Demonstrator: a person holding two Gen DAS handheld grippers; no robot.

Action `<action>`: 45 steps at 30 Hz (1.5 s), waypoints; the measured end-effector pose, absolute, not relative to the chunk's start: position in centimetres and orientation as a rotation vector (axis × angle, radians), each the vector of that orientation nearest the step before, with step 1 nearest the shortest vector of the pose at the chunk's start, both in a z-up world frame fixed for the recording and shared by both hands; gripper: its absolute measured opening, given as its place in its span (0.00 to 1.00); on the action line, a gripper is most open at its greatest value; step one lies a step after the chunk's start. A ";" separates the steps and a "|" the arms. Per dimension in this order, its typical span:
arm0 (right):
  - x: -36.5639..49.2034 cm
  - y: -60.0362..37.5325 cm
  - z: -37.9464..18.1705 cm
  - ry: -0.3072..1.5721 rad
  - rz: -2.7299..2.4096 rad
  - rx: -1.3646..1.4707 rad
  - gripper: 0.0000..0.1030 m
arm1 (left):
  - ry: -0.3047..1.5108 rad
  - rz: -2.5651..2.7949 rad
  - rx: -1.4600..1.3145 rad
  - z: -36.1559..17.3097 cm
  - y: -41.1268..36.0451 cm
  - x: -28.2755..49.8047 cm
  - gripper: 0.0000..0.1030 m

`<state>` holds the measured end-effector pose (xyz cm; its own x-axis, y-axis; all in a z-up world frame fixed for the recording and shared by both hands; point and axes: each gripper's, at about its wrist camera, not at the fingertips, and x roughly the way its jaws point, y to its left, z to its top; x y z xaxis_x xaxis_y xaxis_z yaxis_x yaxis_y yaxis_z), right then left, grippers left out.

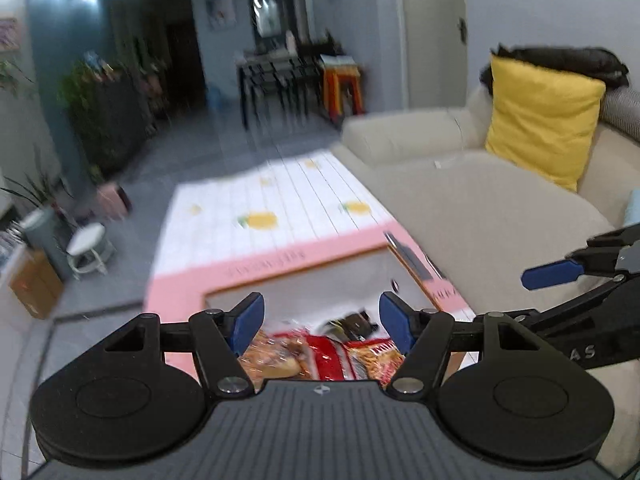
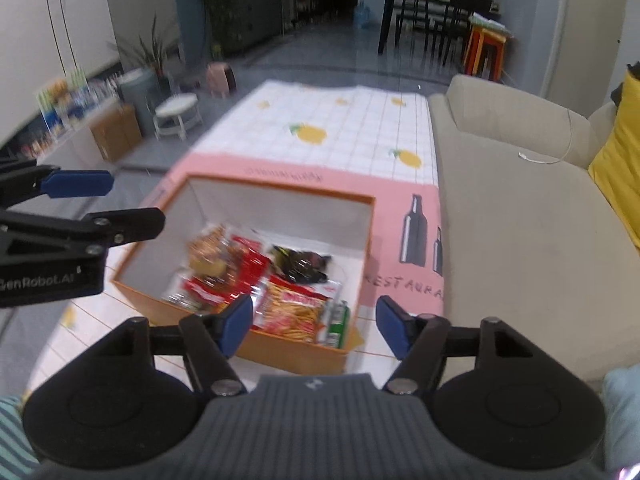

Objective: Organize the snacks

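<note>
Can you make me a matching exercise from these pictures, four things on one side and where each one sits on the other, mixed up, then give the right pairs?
Things:
1. black snack packet
2. yellow cushion
3. small white stool
4. green can

Places:
A. on the floor, left of the table
B. on the beige sofa
C. in the near right corner of the orange box
D. in the box, toward its far side

Pairs: 1-D, 2-B, 3-A, 4-C
</note>
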<state>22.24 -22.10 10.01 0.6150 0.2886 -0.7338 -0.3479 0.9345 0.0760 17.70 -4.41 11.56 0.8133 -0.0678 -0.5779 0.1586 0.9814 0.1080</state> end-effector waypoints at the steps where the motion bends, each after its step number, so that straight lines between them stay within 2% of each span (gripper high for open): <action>1: 21.3 -22.2 10.5 0.811 0.372 -0.062 0.65 | 0.589 -0.108 0.160 11.9 -4.3 16.5 0.75; 9: 12.8 -21.9 12.3 0.666 0.370 0.023 0.67 | 0.451 0.042 0.236 12.7 -4.5 8.5 0.78; 13: 8.7 -21.4 12.5 0.587 0.340 0.030 0.80 | 0.431 0.087 0.187 12.7 -4.4 5.7 0.87; 24: 1.8 -20.5 11.9 0.437 0.276 -0.016 0.80 | 0.488 0.098 0.137 9.7 -4.0 3.0 0.87; 27: 1.9 -20.7 10.9 0.459 0.289 0.007 0.85 | 0.545 0.095 0.122 8.5 -3.9 3.6 0.87; 45: 3.9 -20.2 6.9 0.576 0.248 -0.027 0.87 | 0.680 0.100 0.098 5.1 -3.0 4.5 0.87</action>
<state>3.95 -20.17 6.85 0.8097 0.2248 -0.5421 -0.2401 0.9698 0.0435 4.47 -3.02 5.12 0.7730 0.1237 -0.6222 -0.0599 0.9907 0.1225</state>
